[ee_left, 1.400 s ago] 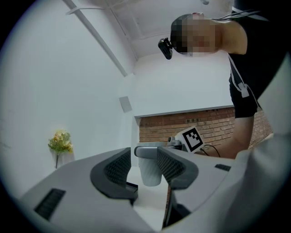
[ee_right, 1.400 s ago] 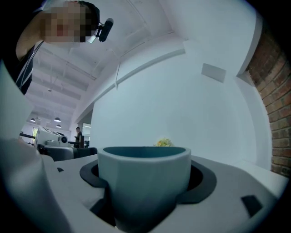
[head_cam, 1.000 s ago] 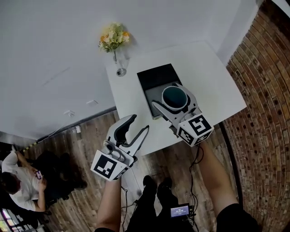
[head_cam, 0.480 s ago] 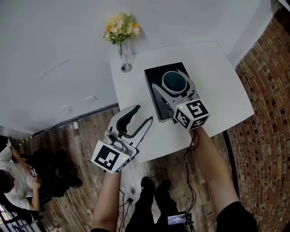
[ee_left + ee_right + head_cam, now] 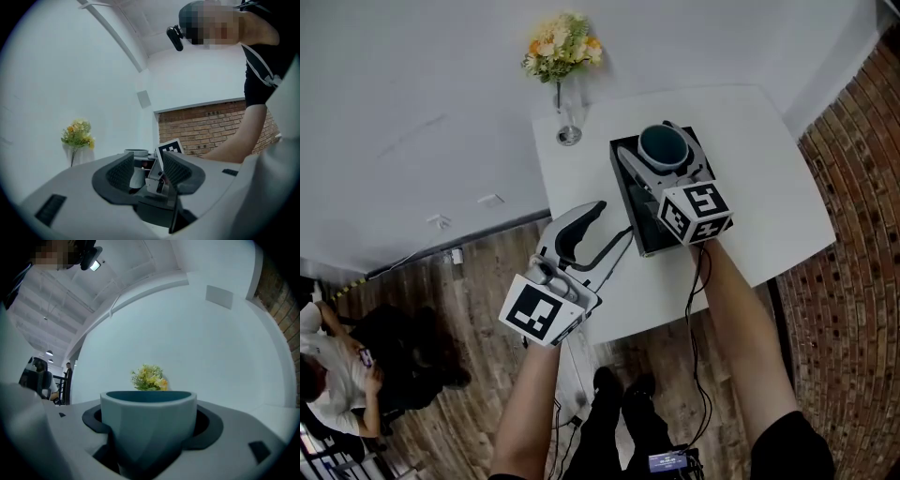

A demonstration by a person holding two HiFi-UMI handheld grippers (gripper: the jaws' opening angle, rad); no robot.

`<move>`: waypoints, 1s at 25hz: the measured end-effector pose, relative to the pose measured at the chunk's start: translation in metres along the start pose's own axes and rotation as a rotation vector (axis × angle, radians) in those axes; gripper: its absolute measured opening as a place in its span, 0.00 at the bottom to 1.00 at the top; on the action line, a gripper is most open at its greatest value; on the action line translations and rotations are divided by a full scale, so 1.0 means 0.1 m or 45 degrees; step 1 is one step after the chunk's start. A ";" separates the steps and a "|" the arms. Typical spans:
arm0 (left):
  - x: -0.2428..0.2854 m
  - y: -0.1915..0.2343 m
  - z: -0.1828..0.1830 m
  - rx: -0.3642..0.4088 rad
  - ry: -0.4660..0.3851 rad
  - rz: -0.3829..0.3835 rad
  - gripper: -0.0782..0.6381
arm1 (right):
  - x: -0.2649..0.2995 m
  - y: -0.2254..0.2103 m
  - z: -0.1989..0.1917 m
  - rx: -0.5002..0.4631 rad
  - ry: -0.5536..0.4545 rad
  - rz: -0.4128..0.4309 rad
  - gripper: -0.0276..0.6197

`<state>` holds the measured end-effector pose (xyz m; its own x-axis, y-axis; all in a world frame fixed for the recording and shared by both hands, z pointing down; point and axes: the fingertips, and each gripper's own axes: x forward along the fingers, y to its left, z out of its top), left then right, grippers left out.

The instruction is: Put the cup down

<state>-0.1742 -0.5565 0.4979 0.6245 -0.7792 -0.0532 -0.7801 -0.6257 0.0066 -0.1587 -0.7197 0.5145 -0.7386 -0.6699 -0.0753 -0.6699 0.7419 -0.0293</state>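
Observation:
My right gripper (image 5: 664, 150) is shut on a pale blue-grey cup (image 5: 664, 147) with a dark teal inside, upright, over the black box (image 5: 639, 202) on the white table (image 5: 750, 187). In the right gripper view the cup (image 5: 148, 427) fills the space between the dark pads (image 5: 206, 427), pressed on both sides. Whether its base touches the box is hidden. My left gripper (image 5: 602, 225) stands open at the table's near left edge, nothing between its fingers; in the left gripper view the left gripper (image 5: 146, 169) looks toward the cup (image 5: 137, 166) and the right gripper.
A glass vase of yellow flowers (image 5: 563, 56) stands at the table's far left corner. A brick wall (image 5: 862, 216) runs along the right. Wooden floor (image 5: 459, 375) lies below the table's near edge, and a seated person (image 5: 333, 375) is at the far left.
The right gripper has carried the cup farther over the black box, away from me. The left gripper has moved forward and right toward the table's edge.

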 end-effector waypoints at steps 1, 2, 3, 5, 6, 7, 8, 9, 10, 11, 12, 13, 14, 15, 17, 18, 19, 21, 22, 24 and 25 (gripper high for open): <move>0.01 0.02 0.00 0.001 -0.002 0.001 0.37 | 0.03 -0.02 -0.01 0.002 -0.006 -0.006 0.68; 0.01 0.04 0.00 0.001 -0.005 0.002 0.37 | 0.06 -0.04 -0.01 0.003 -0.011 -0.012 0.68; 0.02 0.06 0.01 -0.002 -0.011 0.005 0.37 | 0.09 -0.06 -0.02 0.001 -0.014 -0.019 0.68; 0.04 0.09 0.03 -0.013 -0.033 0.013 0.37 | 0.16 -0.10 -0.05 -0.009 -0.013 -0.030 0.68; 0.04 0.10 0.04 -0.019 -0.045 0.017 0.37 | 0.20 -0.12 -0.06 -0.012 -0.013 -0.035 0.68; 0.04 0.11 0.04 -0.023 -0.053 0.020 0.37 | 0.23 -0.13 -0.07 -0.014 -0.014 -0.038 0.68; 0.03 0.12 0.03 -0.024 -0.049 0.020 0.37 | 0.27 -0.15 -0.08 -0.016 -0.015 -0.041 0.68; 0.02 0.13 0.00 -0.025 -0.035 0.019 0.37 | 0.30 -0.15 -0.09 -0.018 -0.016 -0.043 0.68; 0.01 0.13 -0.04 -0.026 -0.020 0.018 0.37 | 0.33 -0.16 -0.10 -0.021 -0.017 -0.043 0.68; -0.01 0.13 -0.07 -0.029 -0.012 0.016 0.37 | 0.35 -0.16 -0.11 -0.025 -0.017 -0.044 0.68; -0.02 0.13 -0.09 -0.031 -0.010 0.015 0.37 | 0.38 -0.16 -0.13 -0.031 -0.014 -0.044 0.68; -0.03 0.14 -0.11 -0.036 -0.013 0.017 0.37 | 0.40 -0.16 -0.15 -0.039 -0.009 -0.044 0.68; -0.04 0.14 -0.11 -0.042 -0.019 0.021 0.37 | 0.43 -0.16 -0.17 -0.045 -0.002 -0.045 0.68; -0.05 0.14 -0.12 -0.044 -0.016 0.022 0.37 | 0.44 -0.16 -0.19 -0.049 0.003 -0.046 0.68; -0.08 0.13 -0.18 -0.035 0.011 0.016 0.37 | 0.46 -0.17 -0.23 -0.048 0.007 -0.049 0.68; -0.09 0.13 -0.19 -0.034 0.018 0.017 0.37 | 0.47 -0.17 -0.25 -0.044 0.004 -0.050 0.68; -0.09 0.13 -0.20 -0.037 0.016 0.017 0.37 | 0.48 -0.17 -0.26 -0.041 -0.002 -0.051 0.68; -0.09 0.12 -0.20 -0.047 0.004 0.020 0.37 | 0.50 -0.17 -0.26 -0.045 -0.007 -0.050 0.68; -0.10 0.11 -0.21 -0.047 0.006 0.019 0.37 | 0.51 -0.17 -0.26 -0.050 -0.008 -0.047 0.68; -0.10 0.10 -0.22 -0.049 0.007 0.019 0.37 | 0.51 -0.16 -0.26 -0.055 -0.009 -0.046 0.68; -0.10 0.09 -0.21 -0.051 0.006 0.019 0.37 | 0.52 -0.17 -0.26 -0.056 -0.007 -0.048 0.68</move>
<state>-0.1869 -0.5555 0.5197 0.6129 -0.7887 -0.0483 -0.7873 -0.6147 0.0472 -0.1877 -0.7672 0.5372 -0.7126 -0.6968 -0.0808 -0.6997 0.7143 0.0114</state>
